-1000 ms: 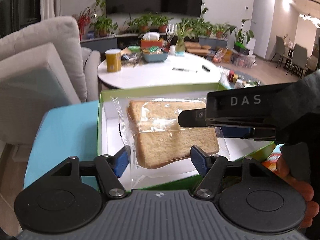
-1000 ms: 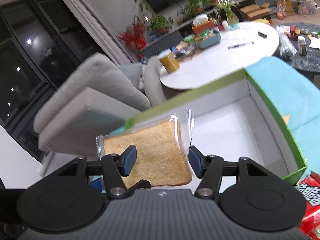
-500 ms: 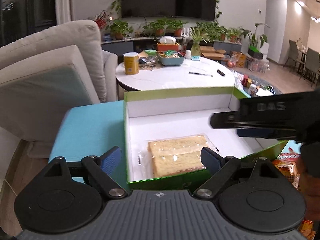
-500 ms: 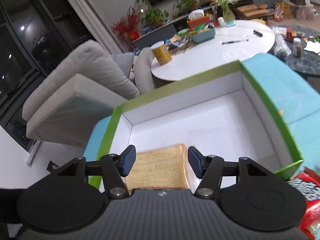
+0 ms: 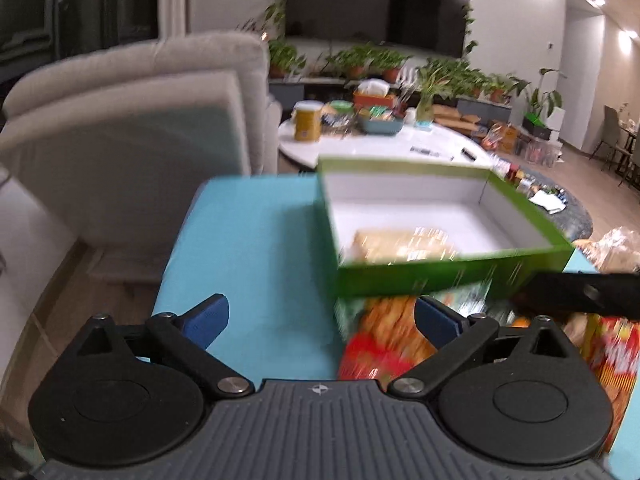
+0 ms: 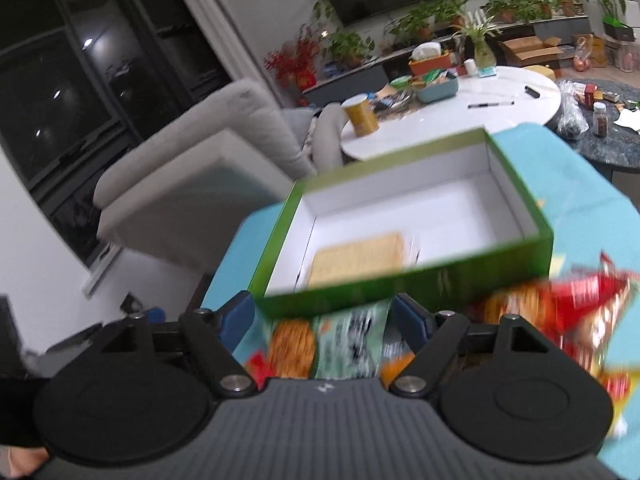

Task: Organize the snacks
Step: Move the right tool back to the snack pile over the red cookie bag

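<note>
While both jaws have just been opening, the left gripper (image 5: 320, 322) holds nothing.

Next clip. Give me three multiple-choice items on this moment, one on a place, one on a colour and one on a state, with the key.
1. Where does the wrapped bread lie?
A. inside the box
B. on the round table
C. on the sofa

2. What colour is the outside of the box?
A. red
B. green
C. black

3. How is the left gripper?
A. shut on the bread
B. shut on a bag
C. open, holding nothing

Key: 1 A, the bread rests on the white floor of the box; 2 B, its outer walls are green; 3 C, its jaws stand wide apart, having just been opening, with nothing between them but the blue tabletop.
</note>
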Tool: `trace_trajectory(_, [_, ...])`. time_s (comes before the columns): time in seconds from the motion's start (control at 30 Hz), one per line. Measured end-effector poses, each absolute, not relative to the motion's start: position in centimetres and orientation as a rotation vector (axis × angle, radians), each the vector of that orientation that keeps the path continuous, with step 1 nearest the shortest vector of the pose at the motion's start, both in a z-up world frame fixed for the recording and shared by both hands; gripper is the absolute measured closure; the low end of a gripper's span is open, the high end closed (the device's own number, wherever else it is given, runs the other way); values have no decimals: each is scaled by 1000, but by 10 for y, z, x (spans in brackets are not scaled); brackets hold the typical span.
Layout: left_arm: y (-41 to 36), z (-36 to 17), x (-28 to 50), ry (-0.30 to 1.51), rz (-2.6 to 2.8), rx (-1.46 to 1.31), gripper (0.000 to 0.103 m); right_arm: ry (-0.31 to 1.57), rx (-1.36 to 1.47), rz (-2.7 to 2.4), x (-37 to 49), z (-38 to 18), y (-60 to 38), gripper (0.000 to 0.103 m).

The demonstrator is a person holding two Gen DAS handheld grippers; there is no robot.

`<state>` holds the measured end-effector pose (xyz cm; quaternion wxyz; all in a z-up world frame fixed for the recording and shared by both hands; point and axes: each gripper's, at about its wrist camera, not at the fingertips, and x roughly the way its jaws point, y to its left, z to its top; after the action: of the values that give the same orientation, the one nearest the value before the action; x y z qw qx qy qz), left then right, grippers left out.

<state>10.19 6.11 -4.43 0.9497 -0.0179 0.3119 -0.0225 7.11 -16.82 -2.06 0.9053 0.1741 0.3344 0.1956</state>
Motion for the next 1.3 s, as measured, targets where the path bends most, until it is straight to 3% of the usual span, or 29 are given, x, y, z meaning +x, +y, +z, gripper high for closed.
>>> trace_trajectory(0.77, [89,-87,34,796,-241,-250,8,882,411,406,19,-71,-131,36])
trace_trajectory(0.93, [63,-91,21,835,-322,-123,8,908,441,402,27,-74,-128,36])
trace_trajectory(1.3, [96,-62,-3,641,-249,-125,10,884,444,389,22,-69,-133,34])
